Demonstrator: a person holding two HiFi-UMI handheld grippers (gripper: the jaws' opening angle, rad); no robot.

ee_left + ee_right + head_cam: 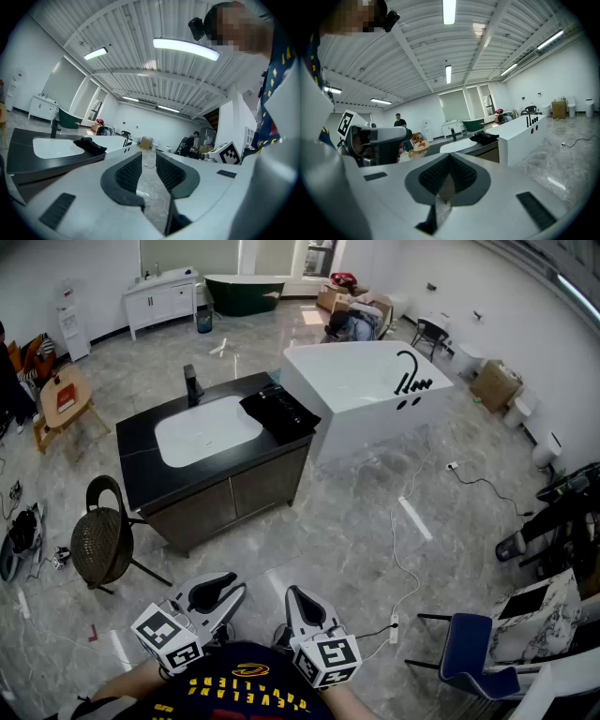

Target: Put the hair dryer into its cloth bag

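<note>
A black bundle (278,412) lies on the right end of the black vanity counter (141,465), beside the white sink (206,430). It looks like the dark cloth bag with the hair dryer, but I cannot tell the two apart. The same bundle (91,146) shows far off in the left gripper view and again (484,137) in the right gripper view. Both grippers are held close to my body, well short of the counter. My left gripper (217,592) (149,171) is open with nothing between its jaws. My right gripper (298,604) (447,174) is shut and empty.
A white bathtub (366,390) stands right of the vanity. A wicker chair (103,542) sits at the vanity's left front. A blue chair (469,645) is at the lower right. A cable with a power strip (394,622) runs across the marble floor.
</note>
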